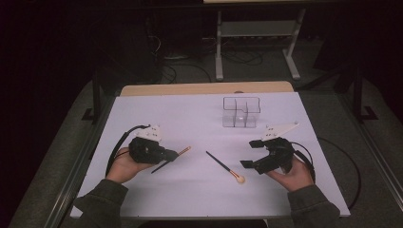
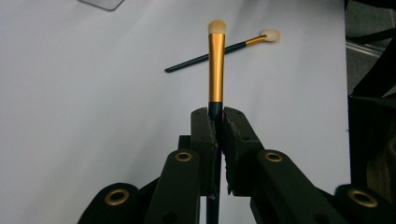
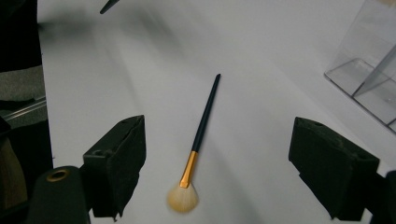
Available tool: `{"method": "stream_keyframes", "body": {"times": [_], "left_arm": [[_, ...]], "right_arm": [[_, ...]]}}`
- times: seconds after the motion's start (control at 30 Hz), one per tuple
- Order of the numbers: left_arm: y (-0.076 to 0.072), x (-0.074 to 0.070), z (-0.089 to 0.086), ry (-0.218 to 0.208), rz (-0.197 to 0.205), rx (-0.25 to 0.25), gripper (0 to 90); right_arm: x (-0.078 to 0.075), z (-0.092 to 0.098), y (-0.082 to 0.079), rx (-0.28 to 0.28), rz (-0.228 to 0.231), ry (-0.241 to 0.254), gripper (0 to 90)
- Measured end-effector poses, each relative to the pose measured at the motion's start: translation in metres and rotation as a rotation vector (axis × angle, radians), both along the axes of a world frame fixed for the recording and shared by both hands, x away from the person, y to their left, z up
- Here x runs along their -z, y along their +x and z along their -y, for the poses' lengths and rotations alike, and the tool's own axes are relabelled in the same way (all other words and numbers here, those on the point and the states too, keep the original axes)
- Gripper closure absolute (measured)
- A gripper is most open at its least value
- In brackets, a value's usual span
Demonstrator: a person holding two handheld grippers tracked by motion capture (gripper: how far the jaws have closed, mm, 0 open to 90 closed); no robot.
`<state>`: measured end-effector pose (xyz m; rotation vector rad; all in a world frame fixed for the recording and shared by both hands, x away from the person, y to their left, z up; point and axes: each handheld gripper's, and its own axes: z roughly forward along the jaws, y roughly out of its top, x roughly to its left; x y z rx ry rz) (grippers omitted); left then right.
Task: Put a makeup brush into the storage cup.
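Left tongs clamp the slim makeup brush by its dark handle; right tongs gape above the fan brush lying on the worktop; the clear organizer holds neither yet

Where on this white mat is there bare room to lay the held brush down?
Bare: the far-left stretch beside the clear organizer, and the near strip between both hands. Crowded: the middle, around the lying brush, between left gripper and right gripper.
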<state>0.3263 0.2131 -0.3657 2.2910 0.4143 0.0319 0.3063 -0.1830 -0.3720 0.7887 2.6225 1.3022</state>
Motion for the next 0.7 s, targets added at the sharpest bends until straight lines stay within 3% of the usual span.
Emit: {"method": "stream_keyframes", "body": {"times": [0.3,0.7], "left_arm": [[-0.003,0.002,0.007,-0.014,0.003,0.020,83.3],[-0.007,-0.003,0.012,-0.067,0.011,0.039,83.3]], "right_arm": [[-0.007,-0.011,0.007,-0.033,-0.017,-0.002,19.3],[-0.017,-0.026,0.011,-0.081,-0.038,-0.004,21.9]]}}
